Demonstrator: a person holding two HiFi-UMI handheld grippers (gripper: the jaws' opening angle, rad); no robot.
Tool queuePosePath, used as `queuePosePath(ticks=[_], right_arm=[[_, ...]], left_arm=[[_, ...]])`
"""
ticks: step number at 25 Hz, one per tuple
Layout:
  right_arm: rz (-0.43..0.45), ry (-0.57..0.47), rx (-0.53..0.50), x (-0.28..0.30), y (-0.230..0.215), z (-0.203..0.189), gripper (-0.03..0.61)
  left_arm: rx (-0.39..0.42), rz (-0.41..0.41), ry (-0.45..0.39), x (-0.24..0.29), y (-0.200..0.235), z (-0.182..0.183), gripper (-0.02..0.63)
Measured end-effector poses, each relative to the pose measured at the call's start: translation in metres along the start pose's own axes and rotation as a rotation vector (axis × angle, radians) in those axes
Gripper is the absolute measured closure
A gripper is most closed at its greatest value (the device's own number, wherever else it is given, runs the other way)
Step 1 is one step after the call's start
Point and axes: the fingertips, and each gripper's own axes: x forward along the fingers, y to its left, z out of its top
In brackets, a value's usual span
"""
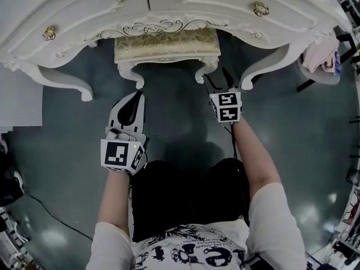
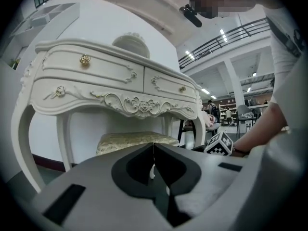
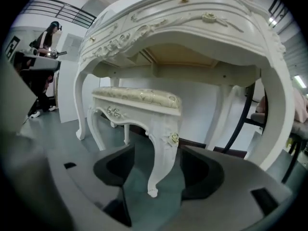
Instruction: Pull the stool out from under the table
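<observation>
In the upper middle of the head view, the white carved stool with a gold-patterned cushion (image 1: 166, 48) stands tucked under the white ornate dressing table with gold knobs (image 1: 225, 4), its front edge and two curled front legs showing past the table's apron. On the dark grey floor (image 1: 67, 167) below it, the left gripper (image 1: 136, 94) lies low in the centre-left of the frame, pointing at the stool's left front leg but apart from it. Its own view shows the jaws closed together on nothing (image 2: 154, 150), with the stool's cushion (image 2: 134, 141) beyond them under the table (image 2: 110, 81). The right gripper (image 1: 218, 79) sits right of centre, close by the stool's right front leg. In the right gripper view the jaws stand wide apart (image 3: 158, 153), and that curved white leg with a small rosette (image 3: 163, 138) rises in the gap between them, with neither pad pressing on it. A pink cloth (image 1: 319, 54) lies at the upper right edge of the head view.
</observation>
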Motion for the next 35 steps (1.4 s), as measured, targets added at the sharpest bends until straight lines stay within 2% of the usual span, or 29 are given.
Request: queuePosePath(ticks=[3,7,13,25,35], right_arm=[[-0.024,0.019,0.021,0.018,-0.009,-0.008,0.276],[-0.043,0.022,-0.004,0.038,-0.013,-0.007,0.267],[-0.077,0.032,-0.022,0.063,-0.014,0.0,0.267],[-0.168,0.033,-0.015,0.084,-0.021,0.003,0.285],[-0.145,0.073,-0.027,0.078,-0.018,-0.001,0.296]], left_arm=[[-0.015,-0.01,0.018,0.008,0.003,-0.013,0.594],[-0.023,-0.019,0.026,0.013,0.004,-0.028,0.594],[-0.065,-0.006,0.042,0.013,0.017,-0.044,0.594],[-0.081,0.006,0.069,0.012,0.041,-0.061,0.594],[-0.061,0.036,0.065,-0.002,0.037,-0.058,0.594]])
